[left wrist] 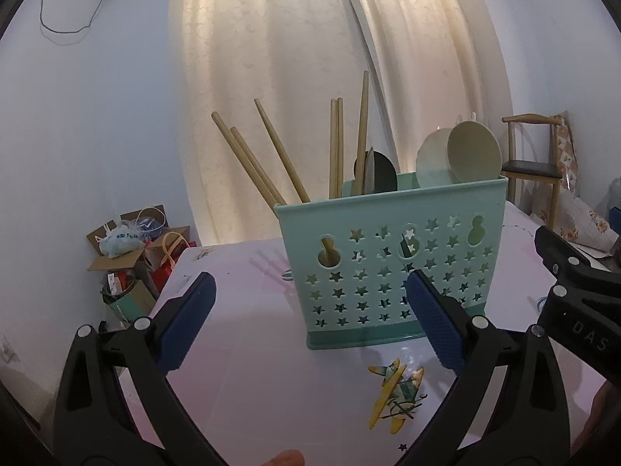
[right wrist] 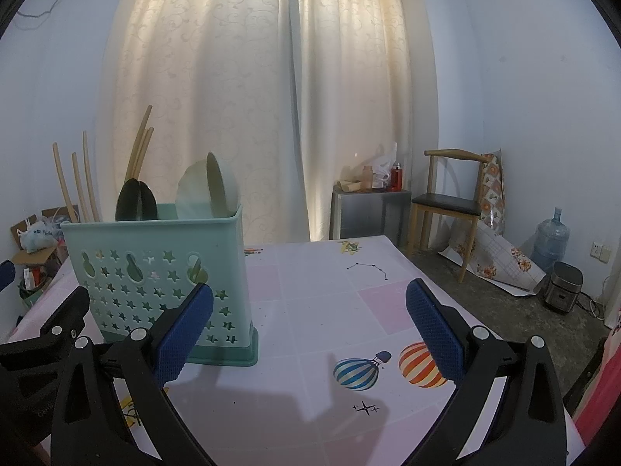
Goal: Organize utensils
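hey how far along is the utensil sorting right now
It looks nearly or fully done. The chopsticks, dark spoons and pale spoons already stand in the teal holder. The left gripper and right gripper are open and empty. No loose utensils show on the table.

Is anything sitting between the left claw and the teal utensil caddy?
Nothing visible. Only bare tablecloth lies between the open left claw and the caddy, which stands just ahead. The right claw is open too, caddy to its left.

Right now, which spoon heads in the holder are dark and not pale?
The two black spoon heads in the middle section of the teal holder; the pale, larger pair stands at its right end.
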The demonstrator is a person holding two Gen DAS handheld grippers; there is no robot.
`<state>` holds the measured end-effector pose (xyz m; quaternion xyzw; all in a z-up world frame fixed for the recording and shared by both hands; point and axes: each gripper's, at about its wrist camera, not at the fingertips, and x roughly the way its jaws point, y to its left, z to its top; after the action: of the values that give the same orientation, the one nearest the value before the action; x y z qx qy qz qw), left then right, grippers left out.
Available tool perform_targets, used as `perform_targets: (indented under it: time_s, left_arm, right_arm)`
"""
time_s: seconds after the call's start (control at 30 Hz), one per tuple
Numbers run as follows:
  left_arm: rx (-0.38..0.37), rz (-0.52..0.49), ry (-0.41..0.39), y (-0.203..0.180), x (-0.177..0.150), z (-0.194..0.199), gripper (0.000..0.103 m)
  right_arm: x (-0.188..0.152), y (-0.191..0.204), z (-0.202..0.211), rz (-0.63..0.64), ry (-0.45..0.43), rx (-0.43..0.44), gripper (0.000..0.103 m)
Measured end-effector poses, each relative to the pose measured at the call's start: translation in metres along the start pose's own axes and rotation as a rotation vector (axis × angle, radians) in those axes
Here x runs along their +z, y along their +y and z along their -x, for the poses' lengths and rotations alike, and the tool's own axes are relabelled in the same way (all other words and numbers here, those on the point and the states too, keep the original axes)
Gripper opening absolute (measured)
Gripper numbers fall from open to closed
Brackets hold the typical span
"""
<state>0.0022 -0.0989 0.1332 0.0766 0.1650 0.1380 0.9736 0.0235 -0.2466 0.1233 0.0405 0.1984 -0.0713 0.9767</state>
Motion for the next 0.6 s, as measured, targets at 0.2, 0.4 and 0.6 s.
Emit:
perform_targets:
  time_s: [0.2,0.4,0.6]
  left_arm:
    - [0.002,0.007,0.002,-0.0001,-0.0008,0.0009,0.095]
    - [0.011,0.020,0.008,0.0016,-0.0015,-0.0003,0.095]
    - [0.018,0.017,0.012,0.0039,-0.0015,-0.0012,0.095]
  right_arm:
    - [0.0002,0.0002,-0.0003,0.001,0.000,0.000,0.097]
    - [0.0001,0.0001,-0.0003,0.001,0.000,0.000,0.097]
    - [-0.0002,0.0001,0.0002,0.003,-0.001,-0.001,0.097]
